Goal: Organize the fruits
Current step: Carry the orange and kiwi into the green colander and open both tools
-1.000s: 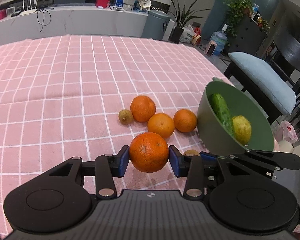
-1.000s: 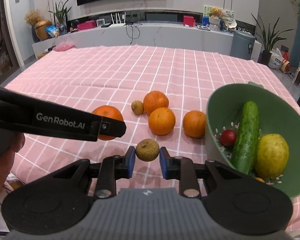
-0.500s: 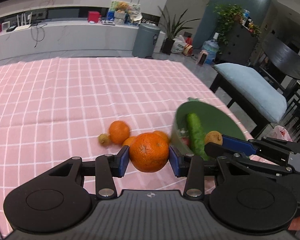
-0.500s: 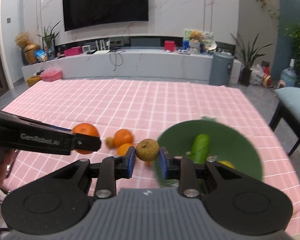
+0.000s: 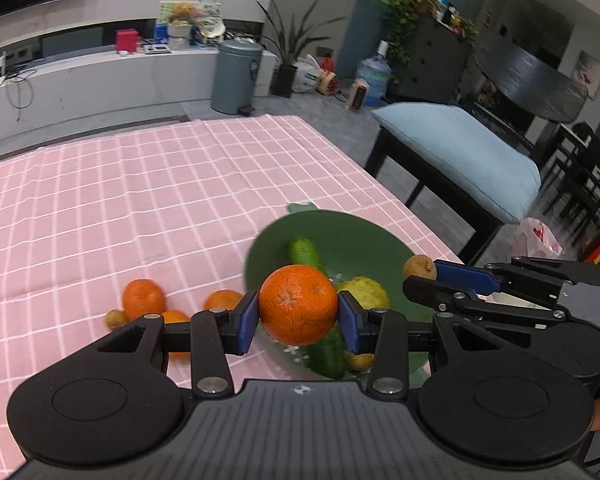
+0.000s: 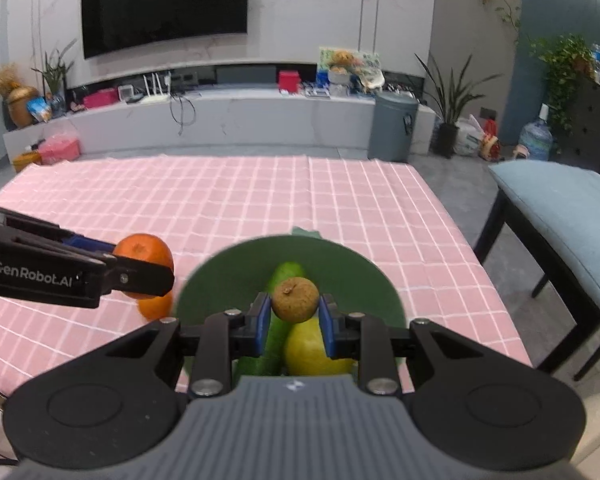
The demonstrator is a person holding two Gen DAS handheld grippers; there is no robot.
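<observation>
- My left gripper (image 5: 298,318) is clamped on a large orange (image 5: 298,304), both blue pads pressed to its sides; I hold it in the air over the near-left rim of the green bowl (image 5: 356,236).
- My right gripper (image 6: 294,318) pinches a small brown round fruit (image 6: 295,300) between its pads, raised above the bowl's near side.
- Inside the bowl I see a cucumber (image 5: 305,252) lying lengthwise and a yellow-green fruit (image 5: 366,292) to its right; a small yellowish piece (image 5: 360,360) shows at the bowl's near edge.
- Left of the bowl, on the pink checked tablecloth (image 5: 140,200), three loose oranges (image 5: 143,298) lie close together, with a small brownish fruit (image 5: 115,319) at their far left.
- Right of the bowl, off the table, stands a bench with a blue cushion (image 5: 460,156).
</observation>
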